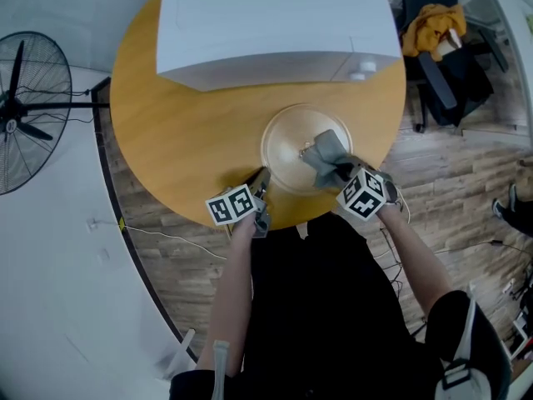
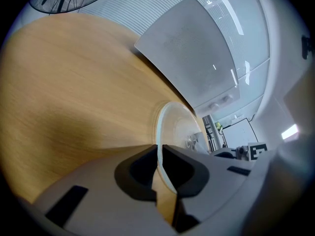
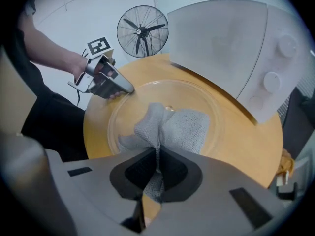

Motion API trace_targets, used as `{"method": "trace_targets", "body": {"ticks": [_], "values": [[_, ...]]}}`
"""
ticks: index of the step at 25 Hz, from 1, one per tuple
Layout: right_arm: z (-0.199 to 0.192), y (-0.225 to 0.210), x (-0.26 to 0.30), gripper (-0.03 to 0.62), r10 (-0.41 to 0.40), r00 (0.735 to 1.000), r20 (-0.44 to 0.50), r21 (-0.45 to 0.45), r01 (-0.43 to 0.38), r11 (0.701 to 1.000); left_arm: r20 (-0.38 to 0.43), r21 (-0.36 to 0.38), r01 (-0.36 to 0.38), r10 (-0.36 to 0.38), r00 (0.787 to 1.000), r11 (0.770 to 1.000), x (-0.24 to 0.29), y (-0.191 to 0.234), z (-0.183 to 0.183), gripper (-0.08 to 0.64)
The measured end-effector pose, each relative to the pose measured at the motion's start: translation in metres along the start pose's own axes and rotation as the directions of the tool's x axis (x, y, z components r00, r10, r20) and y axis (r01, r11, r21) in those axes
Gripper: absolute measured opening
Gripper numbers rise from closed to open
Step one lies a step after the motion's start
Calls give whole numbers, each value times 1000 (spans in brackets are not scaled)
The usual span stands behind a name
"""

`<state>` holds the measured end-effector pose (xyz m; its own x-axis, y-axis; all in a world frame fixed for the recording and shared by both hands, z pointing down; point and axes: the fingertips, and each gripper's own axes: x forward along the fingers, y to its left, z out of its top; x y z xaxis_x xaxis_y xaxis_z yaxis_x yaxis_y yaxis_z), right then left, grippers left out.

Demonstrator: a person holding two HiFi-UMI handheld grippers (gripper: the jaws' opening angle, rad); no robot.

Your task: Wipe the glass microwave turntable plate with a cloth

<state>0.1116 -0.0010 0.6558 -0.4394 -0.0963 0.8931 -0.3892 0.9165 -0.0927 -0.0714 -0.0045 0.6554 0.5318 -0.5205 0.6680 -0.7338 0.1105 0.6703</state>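
The round glass turntable plate (image 1: 287, 140) lies flat on the round wooden table (image 1: 175, 132), in front of the microwave. My left gripper (image 1: 260, 192) is shut on the plate's near-left rim (image 2: 158, 151). My right gripper (image 1: 340, 172) is shut on a grey cloth (image 1: 326, 150), which rests bunched on the plate's right half. In the right gripper view the cloth (image 3: 179, 128) spreads over the plate (image 3: 216, 146) just beyond the jaws, and the left gripper (image 3: 129, 89) shows at the plate's far-left rim.
A white microwave (image 1: 279, 23) fills the back of the table; its knobs (image 3: 278, 63) face the plate. A standing fan (image 1: 25, 111) is on the floor at left. A chair with a yellow garment (image 1: 435, 25) stands at the far right.
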Motion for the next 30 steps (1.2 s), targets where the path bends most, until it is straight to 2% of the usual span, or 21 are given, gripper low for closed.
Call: {"method": "trace_targets", "body": {"ticks": [3, 9, 17, 22, 30], "values": [[-2, -28, -4, 25, -64, 998, -24, -29, 64, 998, -4, 4, 2, -2, 1000, 1000, 0, -1, -1, 28], [19, -69, -1, 25, -120, 993, -12, -10, 120, 993, -24, 30, -11, 12, 1000, 999, 0, -1, -1, 28], [61, -107, 13, 26, -204, 979, 17, 60, 203, 977, -18, 32, -10, 11, 1000, 999, -1, -1, -1, 28], [94, -108, 30, 26, -223, 974, 39, 23, 223, 975, -3, 21, -10, 10, 1000, 1000, -1, -1, 0, 28], [135, -70, 56, 26, -172, 982, 77, -100, 179, 979, 6, 6, -13, 13, 1000, 1000, -2, -1, 0, 28]]}}
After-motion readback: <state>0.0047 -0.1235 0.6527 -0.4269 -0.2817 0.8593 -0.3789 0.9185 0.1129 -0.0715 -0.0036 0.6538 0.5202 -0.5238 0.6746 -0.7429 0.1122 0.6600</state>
